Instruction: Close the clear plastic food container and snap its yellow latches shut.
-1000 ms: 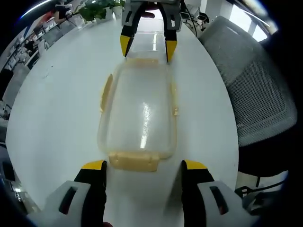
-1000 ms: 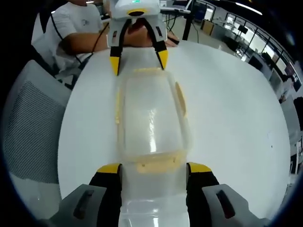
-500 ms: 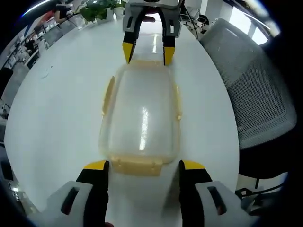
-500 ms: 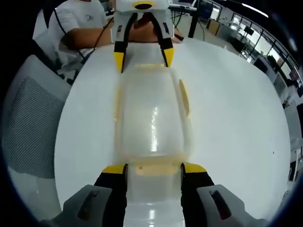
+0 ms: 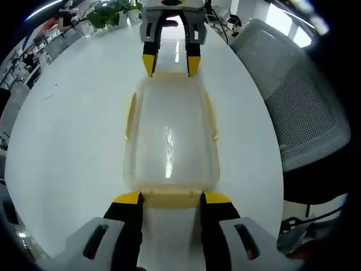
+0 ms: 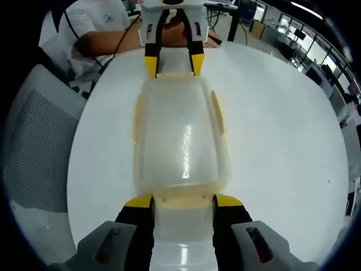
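Note:
The clear plastic container [image 5: 169,135] [image 6: 180,135] lies lengthwise on the white table with its lid resting on top. Yellow latches [image 5: 131,116] [image 6: 216,110] stand out along its long sides. My left gripper [image 5: 172,199] is open, its yellow-tipped jaws just outside the two ends of the near end latch [image 5: 170,197]. My right gripper [image 6: 183,201] is also open and straddles the opposite end latch [image 6: 183,199] in the same way. Each gripper appears at the far end of the other's view: the right gripper [image 5: 169,63], the left gripper [image 6: 174,64].
The white round table [image 5: 67,130] has bare room on both sides of the container. A grey mesh chair [image 5: 304,113] [image 6: 39,147] stands at the table's edge. A person in a white shirt [image 6: 90,28] sits behind the left gripper. Plants [image 5: 107,14] stand at the far edge.
Both grippers have moved in toward the container's ends and their jaws have narrowed, from well clear of the end latches to just outside them. The container has stayed put.

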The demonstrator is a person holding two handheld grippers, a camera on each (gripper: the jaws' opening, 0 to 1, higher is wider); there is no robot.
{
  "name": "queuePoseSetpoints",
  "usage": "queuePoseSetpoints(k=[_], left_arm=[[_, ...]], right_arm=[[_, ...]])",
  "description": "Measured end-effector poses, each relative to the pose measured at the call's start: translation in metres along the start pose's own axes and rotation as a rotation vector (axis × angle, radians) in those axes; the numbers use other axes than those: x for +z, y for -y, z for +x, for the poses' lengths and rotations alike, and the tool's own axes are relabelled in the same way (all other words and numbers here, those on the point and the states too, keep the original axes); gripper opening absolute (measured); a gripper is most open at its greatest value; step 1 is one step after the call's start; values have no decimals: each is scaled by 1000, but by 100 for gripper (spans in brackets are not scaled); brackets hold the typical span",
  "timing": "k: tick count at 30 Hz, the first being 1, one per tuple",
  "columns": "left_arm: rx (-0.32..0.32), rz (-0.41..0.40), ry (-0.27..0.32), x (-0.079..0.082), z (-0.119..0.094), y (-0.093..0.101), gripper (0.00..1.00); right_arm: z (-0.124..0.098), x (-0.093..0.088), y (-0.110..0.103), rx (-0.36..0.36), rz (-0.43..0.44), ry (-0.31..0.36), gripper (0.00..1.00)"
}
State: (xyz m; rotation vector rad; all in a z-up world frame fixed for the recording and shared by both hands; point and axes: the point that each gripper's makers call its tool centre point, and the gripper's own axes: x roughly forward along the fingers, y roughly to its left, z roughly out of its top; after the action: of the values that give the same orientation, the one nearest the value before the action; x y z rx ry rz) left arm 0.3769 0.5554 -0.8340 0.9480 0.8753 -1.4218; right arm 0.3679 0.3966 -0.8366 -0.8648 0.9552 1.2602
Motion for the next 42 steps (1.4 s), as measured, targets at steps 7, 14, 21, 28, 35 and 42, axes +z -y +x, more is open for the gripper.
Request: queuePoseSetpoints(k=[7,14,21,28,35,42], left_arm=[[4,-9,0,0,0,0,39],[-1,0,-50,1,2,-1,39],[-1,2,-95,1,1,-1,40],[-1,0,-59,0,0,0,40],[0,2,-75,0,0,0,40],[1,10,-63,0,1,0,40]], right_arm=[[0,-1,-1,5,-1,-23,39],[2,0,-1,14,-10,-58,39],[2,0,-2,28,-47,-55,40],[2,0,-2,28,-49,-68,41],[3,0,-1,23,-47,-111,41],[3,-1,-2,19,-42,-43,40]])
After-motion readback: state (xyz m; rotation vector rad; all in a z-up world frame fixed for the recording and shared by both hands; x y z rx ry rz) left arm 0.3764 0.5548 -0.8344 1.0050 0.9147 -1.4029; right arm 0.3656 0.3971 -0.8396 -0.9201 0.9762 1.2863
